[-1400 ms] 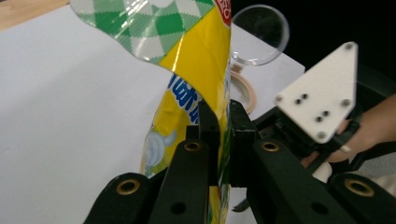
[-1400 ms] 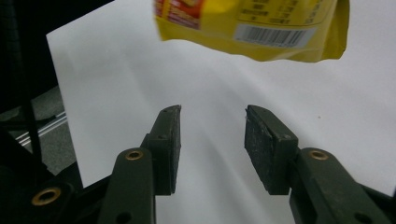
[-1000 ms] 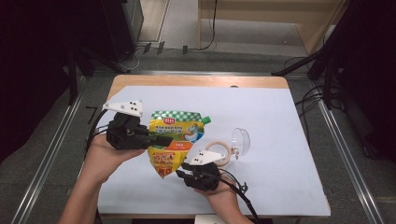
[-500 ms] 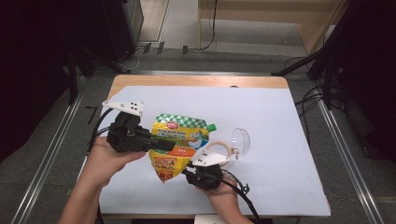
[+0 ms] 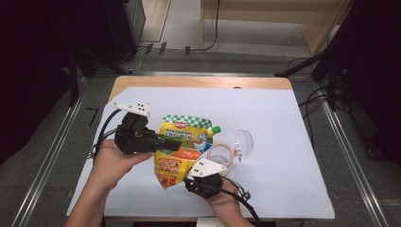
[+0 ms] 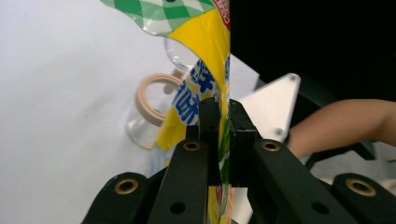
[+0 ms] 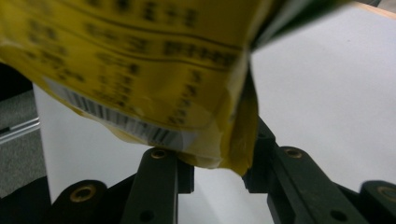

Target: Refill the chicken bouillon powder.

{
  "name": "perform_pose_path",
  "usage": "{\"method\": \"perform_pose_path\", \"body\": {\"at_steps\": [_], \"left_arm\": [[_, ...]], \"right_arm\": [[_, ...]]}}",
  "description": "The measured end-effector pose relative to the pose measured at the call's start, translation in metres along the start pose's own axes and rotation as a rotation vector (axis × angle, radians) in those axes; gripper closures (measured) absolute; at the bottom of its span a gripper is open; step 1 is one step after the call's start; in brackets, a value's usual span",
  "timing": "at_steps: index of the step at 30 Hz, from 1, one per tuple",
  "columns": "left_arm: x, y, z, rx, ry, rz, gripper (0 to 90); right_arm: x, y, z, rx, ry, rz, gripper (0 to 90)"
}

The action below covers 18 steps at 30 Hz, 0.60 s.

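A yellow pouch (image 5: 182, 142) with a green checked top and a green spout is held up off the white sheet. My left gripper (image 5: 171, 144) comes in from the left, shut on the pouch's side edge; in the left gripper view the jaws (image 6: 219, 128) pinch the pouch (image 6: 210, 56) flat between them. My right gripper (image 5: 189, 174) sits below the pouch's lower corner. Seen from the right gripper, the jaws (image 7: 217, 161) stand apart and the pouch's barcode end (image 7: 140, 70) hangs down into the gap.
A clear glass jar with a tan ring (image 5: 221, 153) lies just right of the pouch, its clear lid (image 5: 243, 142) flipped open beside it. The white sheet (image 5: 283, 123) covers a wooden table. Metal rails and cables run along both sides.
The left gripper has carried the pouch a little to the right and raised it. The right gripper has shifted slightly under the pouch's lower end.
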<state>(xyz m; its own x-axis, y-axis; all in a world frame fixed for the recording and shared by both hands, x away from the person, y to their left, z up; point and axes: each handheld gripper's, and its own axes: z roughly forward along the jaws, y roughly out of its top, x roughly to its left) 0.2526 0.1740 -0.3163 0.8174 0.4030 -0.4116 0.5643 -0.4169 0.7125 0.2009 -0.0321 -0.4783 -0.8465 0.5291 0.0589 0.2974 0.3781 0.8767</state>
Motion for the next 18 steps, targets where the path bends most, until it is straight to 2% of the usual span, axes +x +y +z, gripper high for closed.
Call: {"method": "perform_pose_path", "body": {"at_steps": [6,12,18], "left_arm": [[0.005,0.000,0.011,-0.016,0.006,-0.043,87.7],[0.007,-0.001,0.023,-0.009,-0.002,-0.045,85.2],[0.010,-0.002,0.033,0.010,0.016,-0.058,83.0]], "right_arm": [[0.016,0.002,-0.001,0.017,0.016,-0.069,69.9],[0.025,0.006,-0.002,0.028,0.075,-0.064,69.2],[0.033,0.008,-0.006,0.025,0.120,-0.054,68.4]]}}
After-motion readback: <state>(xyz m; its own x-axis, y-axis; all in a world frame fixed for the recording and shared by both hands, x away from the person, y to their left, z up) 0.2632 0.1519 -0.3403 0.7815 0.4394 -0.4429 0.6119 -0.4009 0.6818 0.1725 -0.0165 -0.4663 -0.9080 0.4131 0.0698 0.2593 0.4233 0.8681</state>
